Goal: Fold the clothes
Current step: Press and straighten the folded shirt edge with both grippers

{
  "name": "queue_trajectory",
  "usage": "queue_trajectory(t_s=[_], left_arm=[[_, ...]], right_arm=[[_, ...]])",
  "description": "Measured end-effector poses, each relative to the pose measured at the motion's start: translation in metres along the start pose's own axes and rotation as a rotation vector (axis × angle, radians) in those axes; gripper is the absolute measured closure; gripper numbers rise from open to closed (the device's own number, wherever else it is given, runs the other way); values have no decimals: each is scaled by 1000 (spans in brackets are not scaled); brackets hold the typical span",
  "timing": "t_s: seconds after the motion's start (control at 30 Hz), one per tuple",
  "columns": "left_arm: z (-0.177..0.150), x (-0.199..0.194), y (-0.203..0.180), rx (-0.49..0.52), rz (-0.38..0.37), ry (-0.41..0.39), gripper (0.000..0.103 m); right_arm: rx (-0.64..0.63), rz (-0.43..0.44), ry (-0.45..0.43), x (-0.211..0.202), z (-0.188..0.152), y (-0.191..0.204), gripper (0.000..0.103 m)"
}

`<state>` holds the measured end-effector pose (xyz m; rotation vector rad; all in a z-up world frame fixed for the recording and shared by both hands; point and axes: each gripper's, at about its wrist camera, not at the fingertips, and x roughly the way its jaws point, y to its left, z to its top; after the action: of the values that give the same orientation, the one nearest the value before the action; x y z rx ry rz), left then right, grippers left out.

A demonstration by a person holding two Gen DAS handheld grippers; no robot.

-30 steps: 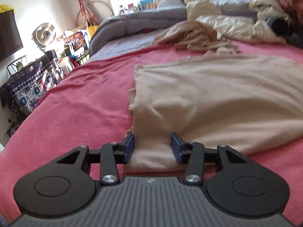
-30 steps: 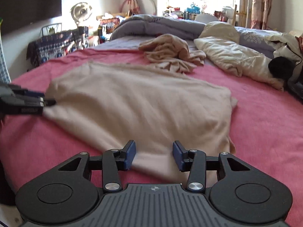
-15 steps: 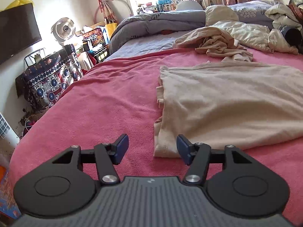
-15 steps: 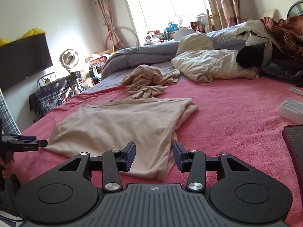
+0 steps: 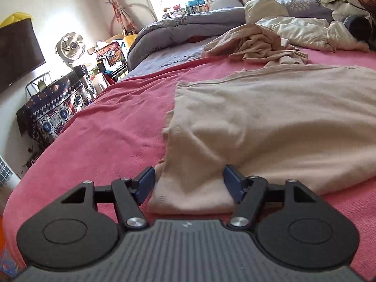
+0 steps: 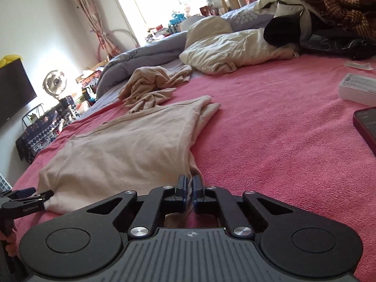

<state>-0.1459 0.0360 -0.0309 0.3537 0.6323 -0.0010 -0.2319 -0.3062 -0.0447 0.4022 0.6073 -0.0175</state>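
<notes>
So far the beige garment (image 6: 131,145) lies half-folded on the pink bed (image 6: 270,129); right gripper (image 6: 189,189) jaws have just pinched its near corner, left gripper (image 5: 189,183) jaws gape around the other; further folds remain

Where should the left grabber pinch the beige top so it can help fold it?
Pinch the beige top at its near corner hem, coming in low from the bed's near edge. That corner already lies bunched between the open left gripper fingers, while the right gripper is shut on the other near corner.
</notes>
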Motion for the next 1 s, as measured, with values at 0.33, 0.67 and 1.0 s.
queue_trajectory(t_s=[0.33,0.67,1.0], left_arm=[[15,-35,38,-194,32,-126,41],[43,19,-31,-48,-228,-98,35],[16,34,12,-57,-101,-65,18]], right_arm=[[-145,-141,-157,-20,19,21,89],[-336,27,-47,77,38,97,56],[-58,-124,-33,64,35,15,46]])
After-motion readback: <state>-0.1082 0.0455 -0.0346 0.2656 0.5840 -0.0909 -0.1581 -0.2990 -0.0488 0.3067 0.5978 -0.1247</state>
